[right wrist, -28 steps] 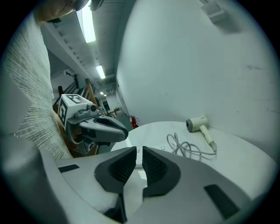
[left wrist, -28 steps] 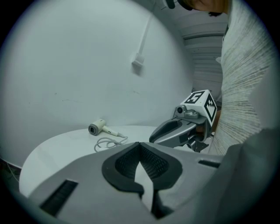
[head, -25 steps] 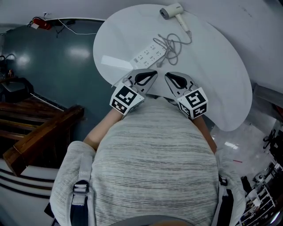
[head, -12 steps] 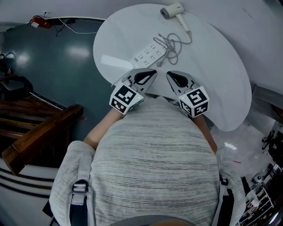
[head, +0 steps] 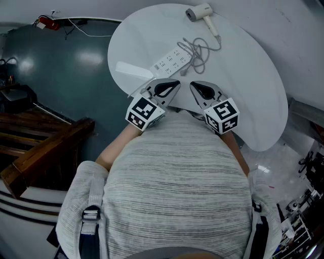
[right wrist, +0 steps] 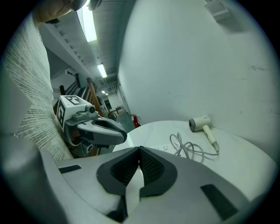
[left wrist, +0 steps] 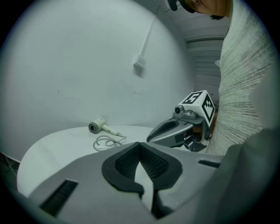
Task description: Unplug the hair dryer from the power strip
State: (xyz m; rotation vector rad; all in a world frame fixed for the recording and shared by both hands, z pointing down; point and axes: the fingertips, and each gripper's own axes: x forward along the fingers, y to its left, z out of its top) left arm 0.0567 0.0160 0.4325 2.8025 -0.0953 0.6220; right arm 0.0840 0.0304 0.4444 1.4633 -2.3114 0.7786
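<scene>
Hardly making out end of cord from hair dryer on power strip, holding left gripper and right gripper pinched together, empty.

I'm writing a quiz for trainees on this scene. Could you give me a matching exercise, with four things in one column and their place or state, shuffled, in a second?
Things:
1. hair dryer
2. power strip
3. cord
4. left gripper

Places or states:
A. jaws shut, nothing between them
B. at the far edge of the table
C. in loose loops on the tabletop
D. lying flat mid-table, sockets up

Pairs: 1-B, 2-D, 3-C, 4-A
</scene>
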